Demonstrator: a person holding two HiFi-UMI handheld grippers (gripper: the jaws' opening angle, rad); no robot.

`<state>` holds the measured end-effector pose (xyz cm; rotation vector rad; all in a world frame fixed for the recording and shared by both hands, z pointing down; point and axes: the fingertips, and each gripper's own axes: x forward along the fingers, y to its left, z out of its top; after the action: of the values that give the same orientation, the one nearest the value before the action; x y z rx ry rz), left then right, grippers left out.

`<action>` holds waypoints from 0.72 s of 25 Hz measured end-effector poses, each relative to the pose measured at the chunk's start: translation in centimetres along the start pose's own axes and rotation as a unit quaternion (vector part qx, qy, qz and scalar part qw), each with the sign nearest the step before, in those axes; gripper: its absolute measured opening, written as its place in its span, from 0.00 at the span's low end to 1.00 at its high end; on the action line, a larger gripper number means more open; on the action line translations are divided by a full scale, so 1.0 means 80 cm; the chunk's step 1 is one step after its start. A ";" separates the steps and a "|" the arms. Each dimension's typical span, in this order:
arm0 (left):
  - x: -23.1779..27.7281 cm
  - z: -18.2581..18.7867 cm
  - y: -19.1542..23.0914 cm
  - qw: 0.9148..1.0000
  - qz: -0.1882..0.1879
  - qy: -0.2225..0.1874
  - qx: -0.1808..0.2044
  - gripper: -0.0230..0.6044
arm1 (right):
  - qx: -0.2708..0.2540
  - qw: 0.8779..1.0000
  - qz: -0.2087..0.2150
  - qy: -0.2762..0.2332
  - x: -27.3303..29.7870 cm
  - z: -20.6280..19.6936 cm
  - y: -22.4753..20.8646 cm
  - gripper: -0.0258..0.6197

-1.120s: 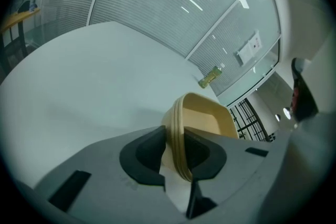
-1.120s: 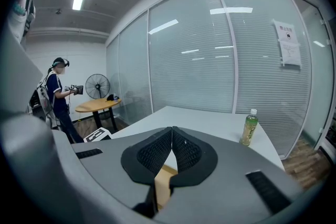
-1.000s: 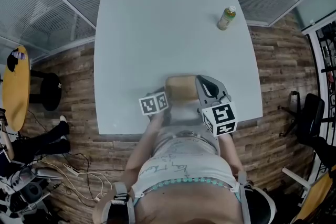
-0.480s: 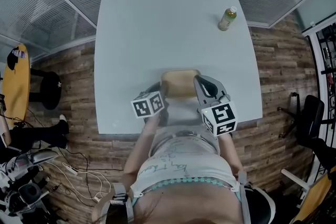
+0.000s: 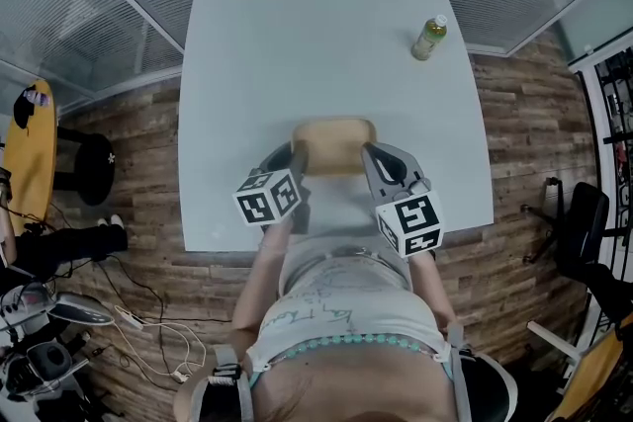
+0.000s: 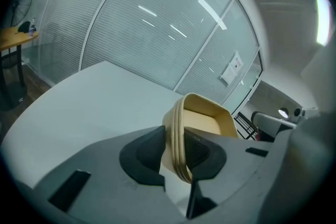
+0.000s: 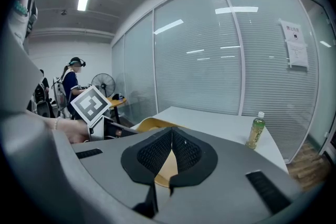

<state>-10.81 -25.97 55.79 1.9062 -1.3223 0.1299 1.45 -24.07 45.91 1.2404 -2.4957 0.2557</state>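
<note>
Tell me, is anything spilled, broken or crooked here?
Nothing stands out. The left gripper and right gripper each pinch one side of the tan tray, and nothing has spilled. The bottle stands upright near the table's far corner.

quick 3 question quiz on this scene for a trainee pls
1. True or false: the left gripper is open and holds nothing.
2. Where does the bottle stand?
A. near the far right corner of the table
B. between the two grippers
C. on the wooden floor
3. Fill the gap: the right gripper has its fingers shut on the edge of the tan ____.

Key:
1. False. It is clamped on the rim of the tray.
2. A.
3. tray; each gripper holds one side of it.
</note>
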 end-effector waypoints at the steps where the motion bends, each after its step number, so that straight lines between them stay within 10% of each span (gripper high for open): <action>1: -0.003 0.003 -0.002 1.000 -0.001 -0.004 0.000 0.14 | -0.003 1.000 0.001 0.000 -0.001 0.000 0.002 0.04; 18: -0.037 0.047 -0.025 0.999 -0.014 -0.050 0.009 0.13 | -0.026 0.999 0.010 -0.018 0.000 0.026 0.015 0.04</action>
<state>-11.73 -25.96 50.67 1.9685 -1.3633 0.0338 0.01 -24.02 43.95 1.2116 -2.5294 0.1726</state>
